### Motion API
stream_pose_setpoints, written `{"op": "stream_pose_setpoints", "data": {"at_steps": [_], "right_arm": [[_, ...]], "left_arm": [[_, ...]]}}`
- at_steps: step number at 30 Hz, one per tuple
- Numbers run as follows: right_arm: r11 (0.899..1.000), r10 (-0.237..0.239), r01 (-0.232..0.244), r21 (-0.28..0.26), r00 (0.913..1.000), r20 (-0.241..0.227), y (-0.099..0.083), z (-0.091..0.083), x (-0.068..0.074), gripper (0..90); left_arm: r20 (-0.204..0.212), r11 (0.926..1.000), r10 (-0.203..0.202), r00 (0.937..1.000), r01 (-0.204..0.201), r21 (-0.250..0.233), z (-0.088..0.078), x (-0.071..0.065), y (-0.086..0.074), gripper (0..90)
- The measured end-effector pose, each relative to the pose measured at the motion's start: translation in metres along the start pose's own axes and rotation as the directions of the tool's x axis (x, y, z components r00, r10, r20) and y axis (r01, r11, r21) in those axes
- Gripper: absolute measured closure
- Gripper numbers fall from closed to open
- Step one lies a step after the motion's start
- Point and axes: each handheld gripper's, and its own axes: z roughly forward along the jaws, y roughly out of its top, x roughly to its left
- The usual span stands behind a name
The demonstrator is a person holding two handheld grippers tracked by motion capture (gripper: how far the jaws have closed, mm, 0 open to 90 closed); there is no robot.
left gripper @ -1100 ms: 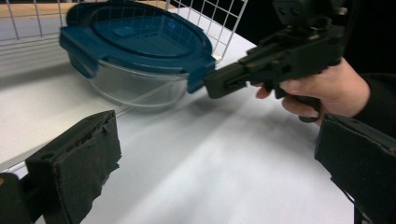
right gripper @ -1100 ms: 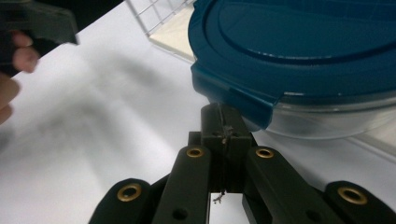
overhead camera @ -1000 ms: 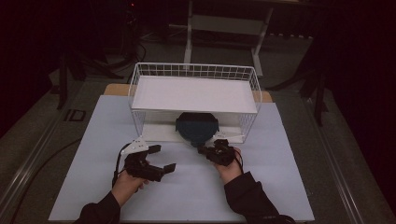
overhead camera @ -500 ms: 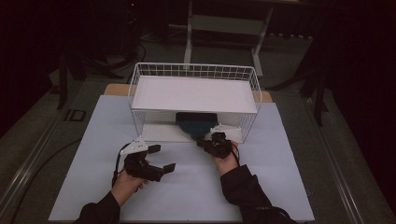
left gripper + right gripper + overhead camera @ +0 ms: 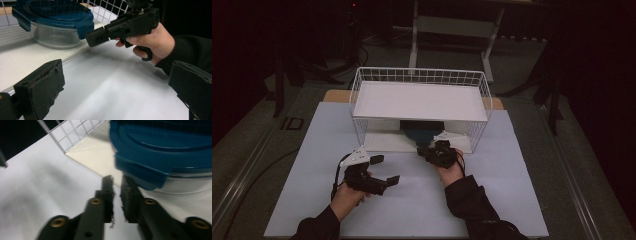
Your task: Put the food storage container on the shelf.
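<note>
A glass container with a blue clip lid (image 5: 417, 132) (image 5: 57, 25) (image 5: 162, 150) stands on the cream base board under the white wire rack (image 5: 419, 75). My right gripper (image 5: 422, 150) (image 5: 117, 185) (image 5: 96, 37) is just in front of it, tips by the lid's front clip. Its jaws have just been opening and stand a narrow gap apart with nothing between them. Whether a tip touches the clip I cannot tell. My left gripper (image 5: 386, 169) (image 5: 115, 82) hovers over the table at the front left, wide open and empty.
The rack carries a white shelf board (image 5: 419, 100) on top, and its wire sides close off the left, right and back. A pale sheet (image 5: 412, 205) covers the table. Dark floor, stands and cables (image 5: 242, 175) surround it.
The container has slid back from the rack's front edge to under the shelf, and the right gripper followed it toward the rack. The left gripper has stayed put.
</note>
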Motion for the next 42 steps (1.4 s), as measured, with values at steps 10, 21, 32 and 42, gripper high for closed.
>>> {"op": "stream_pose_setpoints", "data": {"at_steps": [10, 21, 32, 42], "right_arm": [[1.0, -0.008, 0.006, -0.031, 0.9963, -0.086, -0.01, -0.03, 0.012, 27.5], [0.999, -0.025, 0.021, -0.049, 0.9964, -0.081, -0.028, -0.061, 0.012, 15.8], [0.996, -0.051, 0.049, -0.075, 0.998, -0.037, -0.046, -0.091, 0.01, 15.6], [0.994, -0.053, 0.051, -0.101, 0.9984, -0.019, -0.058, -0.118, 0.01, 15.7]], "left_arm": [[0.017, 0.9999, 0.011, 0.9998, -0.011, -0.009, -0.003, -0.004, 0.001, 0.4], [0.018, 0.9989, 0.047, 0.9987, -0.047, -0.002, -0.009, -0.009, -0.004, 0.4], [0.029, 0.9982, 0.057, 0.9979, -0.057, 0.014, -0.012, -0.012, -0.009, 0.4], [0.039, 0.9977, 0.065, 0.9972, -0.065, 0.018, -0.023, -0.014, -0.014, 0.4]]}}
